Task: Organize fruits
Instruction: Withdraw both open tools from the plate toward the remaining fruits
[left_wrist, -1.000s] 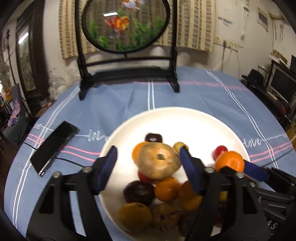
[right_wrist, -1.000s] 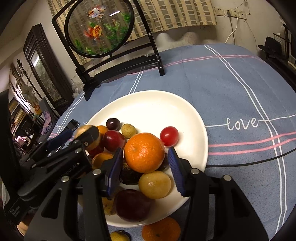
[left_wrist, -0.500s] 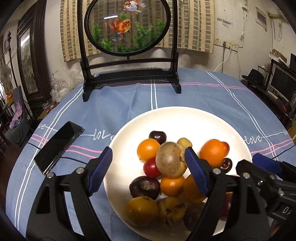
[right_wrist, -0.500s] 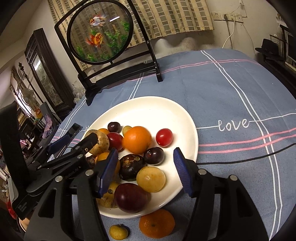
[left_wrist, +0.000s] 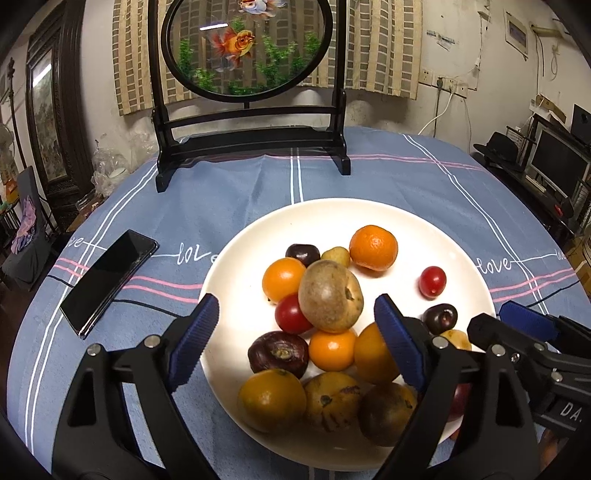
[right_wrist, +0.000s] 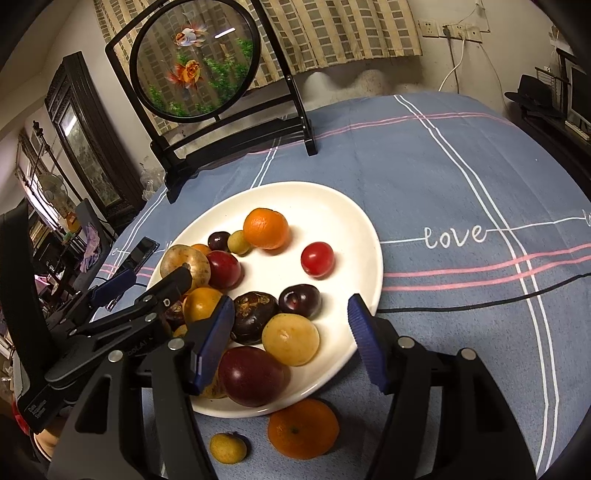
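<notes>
well, both claws hang above a round table under a blue cloth with white and pink stripes and the word "love" stitched in white. the left gripper has its jaws opening, nothing pressed between the blue pads; the fruits heaped on the white plate lie just ahead of and below it, a brown round one on top of the pile. the right gripper stands part open too, pads touching nothing, over the plate's near rim, with a yellow fruit and a dark red one below. nearer than its pads, off the plate on the cloth, sit a mandarin and a small yellow fruit. left of the left claw a dark phone lies flat. beyond the plate stands a black-framed round goldfish screen, then a checked curtain, a stained wall with sockets, dark furniture and monitors at the sides.
</notes>
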